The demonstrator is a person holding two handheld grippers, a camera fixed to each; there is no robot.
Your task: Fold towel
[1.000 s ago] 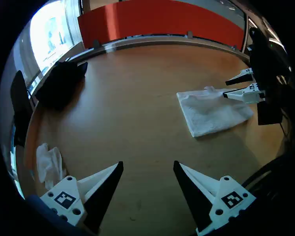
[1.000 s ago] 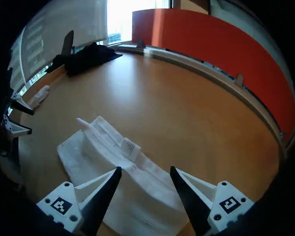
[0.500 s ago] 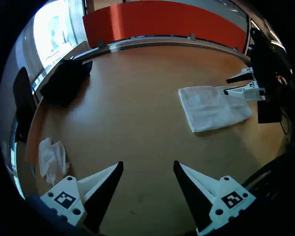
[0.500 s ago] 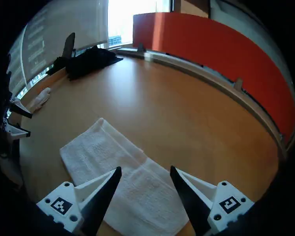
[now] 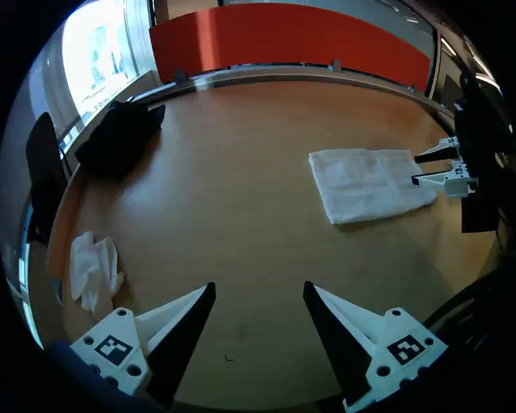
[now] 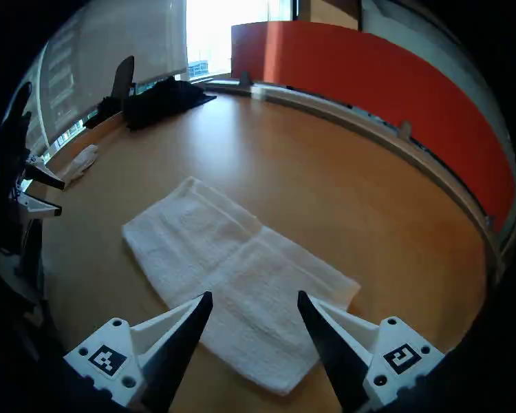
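Right gripper view: towel [image 6: 237, 275] lies flat on the table [image 6: 340, 179], close to the edge on my side and well apart from the far edge. Its long axis runs diagonally, from under my right gripper [image 6: 252, 296] away to the left. Right gripper: fingers spread, holding nothing, hovering over the near short end. Left gripper [image 5: 258, 286]: also spread and empty, well apart from the towel, which lies off to its right. Judgement: right hand is nearer; the next fold should carry a short end along that axis.
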